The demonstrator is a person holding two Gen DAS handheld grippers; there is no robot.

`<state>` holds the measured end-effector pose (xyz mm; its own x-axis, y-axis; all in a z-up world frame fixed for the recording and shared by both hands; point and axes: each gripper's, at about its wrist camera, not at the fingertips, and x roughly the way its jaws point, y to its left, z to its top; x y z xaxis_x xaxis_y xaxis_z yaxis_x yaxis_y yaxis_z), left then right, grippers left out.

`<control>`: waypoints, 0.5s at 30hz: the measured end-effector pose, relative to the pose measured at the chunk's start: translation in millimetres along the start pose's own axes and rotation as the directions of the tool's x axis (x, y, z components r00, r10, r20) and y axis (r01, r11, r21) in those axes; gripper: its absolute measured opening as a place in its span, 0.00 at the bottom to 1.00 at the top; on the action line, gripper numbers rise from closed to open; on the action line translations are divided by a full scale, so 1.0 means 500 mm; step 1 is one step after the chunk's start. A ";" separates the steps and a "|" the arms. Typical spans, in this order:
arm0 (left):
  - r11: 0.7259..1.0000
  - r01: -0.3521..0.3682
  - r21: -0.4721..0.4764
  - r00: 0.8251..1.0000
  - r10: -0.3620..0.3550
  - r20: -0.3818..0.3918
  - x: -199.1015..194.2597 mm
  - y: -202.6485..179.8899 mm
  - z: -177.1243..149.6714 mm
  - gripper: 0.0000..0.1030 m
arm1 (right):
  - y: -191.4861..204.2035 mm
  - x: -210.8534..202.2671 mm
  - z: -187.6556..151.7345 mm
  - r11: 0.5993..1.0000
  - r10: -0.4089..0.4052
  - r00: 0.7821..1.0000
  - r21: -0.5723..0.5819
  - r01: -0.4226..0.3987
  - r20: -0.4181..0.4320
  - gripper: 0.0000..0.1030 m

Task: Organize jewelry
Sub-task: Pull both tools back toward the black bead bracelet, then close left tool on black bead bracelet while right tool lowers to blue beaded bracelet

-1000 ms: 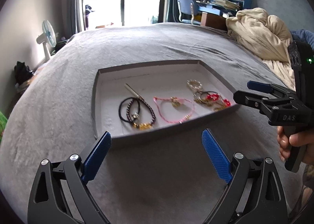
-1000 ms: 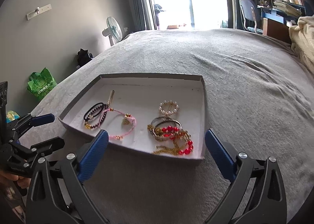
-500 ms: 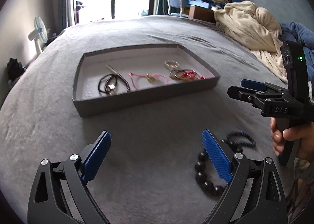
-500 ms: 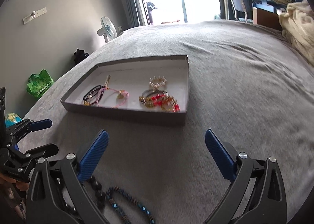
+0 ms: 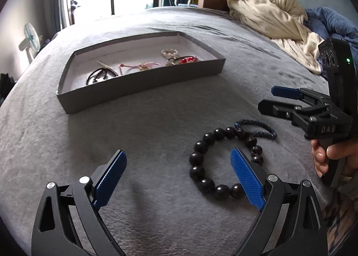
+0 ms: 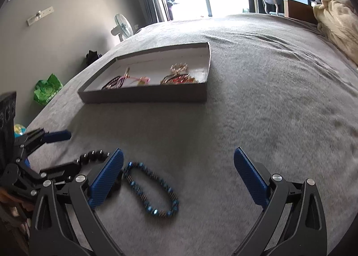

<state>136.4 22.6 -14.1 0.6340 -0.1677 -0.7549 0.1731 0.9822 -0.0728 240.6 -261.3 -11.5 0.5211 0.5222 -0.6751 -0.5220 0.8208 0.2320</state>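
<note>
2 loose bracelets lie on the grey bedcover (image 5: 156, 130), short of the tray: a black bead bracelet (image 5: 221, 162) and a thinner blue beaded bracelet (image 6: 152, 191), which touches or overlaps the black one at its far side. A second ago neither showed in either wrist view, and the grey tray (image 5: 143, 85) filled the middle of both; now the tray sits farther off and the 2 bracelets lie right at the fingertips. I read this as both grippers having drawn back from the tray toward the next pieces to collect, so a new pick is about to begin.

The tray already holds several pieces: dark cord bracelets (image 5: 101, 75) at its left, a pink cord bracelet (image 5: 138, 66) in the middle, and a red and gold cluster (image 5: 183, 60) at its right.

The left gripper (image 5: 179, 166) has its fingers wide apart and empty. Its right finger covers the near right part of the black ring, so most of the ring lies between the fingers, toward the right one. The right gripper (image 6: 179, 168) is likewise spread and holds nothing. The blue bracelet lies between its fingers, just beside the left one and well apart from the right one. Whether either gripper touches the cover, I cannot tell. Each seems lined up for 1 bracelet.
</note>
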 end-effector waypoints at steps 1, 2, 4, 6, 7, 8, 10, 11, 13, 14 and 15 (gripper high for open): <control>1.000 0.008 0.003 1.000 -0.008 -0.004 0.002 -0.002 -0.002 0.89 | 0.003 -0.002 -0.005 1.000 0.003 1.000 -0.003 -0.003 -0.001 0.95; 1.000 0.010 0.006 1.000 -0.010 -0.006 0.003 -0.003 -0.003 0.85 | 0.006 -0.004 -0.008 1.000 0.005 1.000 -0.005 -0.005 -0.002 0.95; 1.000 0.001 0.025 1.000 0.000 -0.021 0.011 -0.007 -0.004 0.73 | 0.010 -0.007 -0.015 1.000 0.010 1.000 -0.007 -0.010 -0.007 0.95; 0.999 0.000 0.037 0.999 0.001 -0.040 0.018 -0.010 -0.008 0.62 | 0.014 -0.008 -0.021 1.000 0.012 1.000 -0.008 -0.012 -0.011 0.95; 0.999 0.000 0.040 0.999 0.002 -0.039 0.019 -0.012 -0.009 0.61 | 0.016 -0.009 -0.023 1.000 0.014 1.000 -0.010 -0.014 -0.014 0.95; 0.999 0.001 0.041 0.999 0.000 -0.038 0.019 -0.012 -0.010 0.60 | 0.018 -0.010 -0.024 1.000 0.015 1.000 -0.011 -0.015 -0.014 0.95; 0.999 0.003 0.042 0.999 -0.001 -0.040 0.019 -0.013 -0.011 0.58 | 0.020 -0.010 -0.027 1.000 0.018 1.000 -0.015 -0.018 -0.017 0.95; 0.999 0.003 0.043 0.999 -0.001 -0.041 0.020 -0.013 -0.011 0.52 | 0.021 -0.011 -0.029 1.000 0.018 1.000 -0.017 -0.018 -0.019 0.95; 0.999 0.000 0.044 0.999 0.002 -0.051 0.022 -0.011 -0.012 0.37 | 0.023 -0.013 -0.031 1.000 0.019 1.000 -0.017 -0.019 -0.019 0.95; 0.999 0.000 0.043 0.999 0.002 -0.052 0.022 -0.010 -0.012 0.26 | 0.024 -0.013 -0.032 1.000 0.020 1.000 -0.017 -0.020 -0.018 0.94; 0.999 -0.005 0.043 0.999 0.007 -0.051 0.021 -0.009 -0.012 0.16 | 0.025 -0.015 -0.034 1.000 0.021 1.000 -0.017 -0.021 -0.018 0.94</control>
<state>137.7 16.9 -25.8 0.5957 -0.1563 -0.7879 0.2022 0.9785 -0.0413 218.9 -258.9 -15.5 0.4978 0.5349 -0.6827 -0.5442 0.8056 0.2344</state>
